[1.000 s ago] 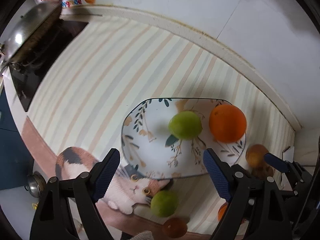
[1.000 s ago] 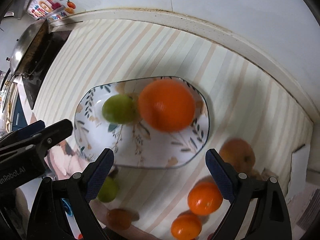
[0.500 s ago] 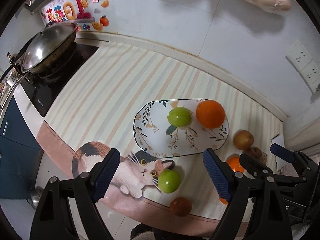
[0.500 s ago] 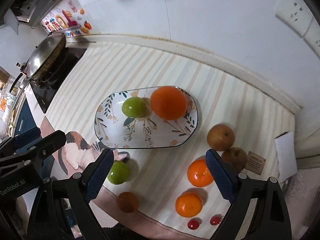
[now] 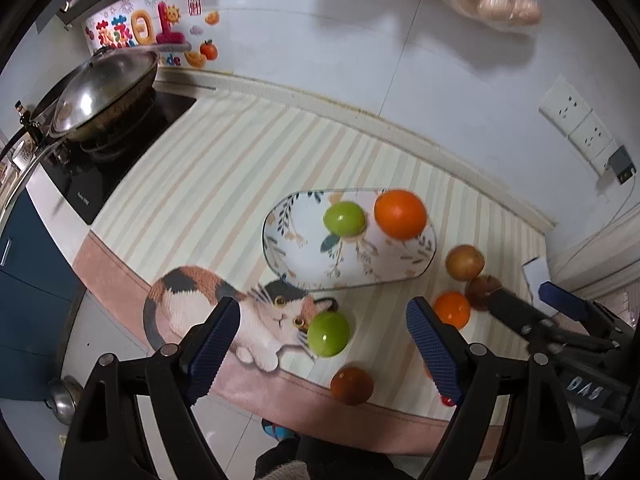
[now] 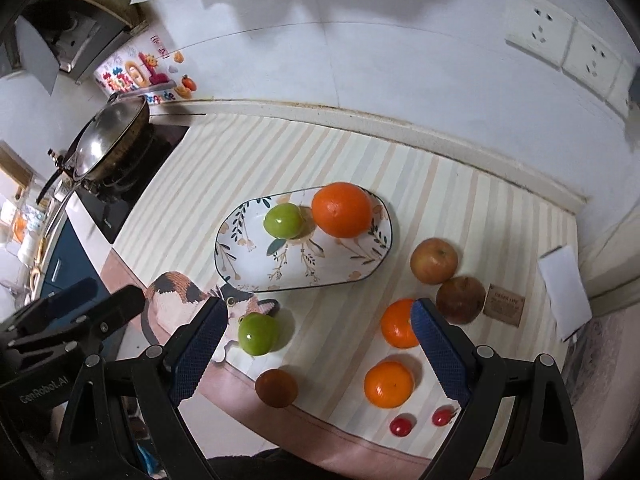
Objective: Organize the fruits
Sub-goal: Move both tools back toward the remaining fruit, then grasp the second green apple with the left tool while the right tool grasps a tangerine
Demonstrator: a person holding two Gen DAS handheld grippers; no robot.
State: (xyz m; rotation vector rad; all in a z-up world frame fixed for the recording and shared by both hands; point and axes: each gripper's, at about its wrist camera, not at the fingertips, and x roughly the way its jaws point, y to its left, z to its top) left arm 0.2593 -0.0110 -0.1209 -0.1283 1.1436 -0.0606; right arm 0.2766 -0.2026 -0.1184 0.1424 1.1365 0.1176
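both the left tongs and right tongs gape apart, empty, above the counter; on the plate sit a green fruit and an orange.

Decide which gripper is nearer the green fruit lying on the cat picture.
Left, by a small margin. The left gripper hangs directly above the green fruit, which sits between its open fingers. The right gripper hangs slightly to its right.
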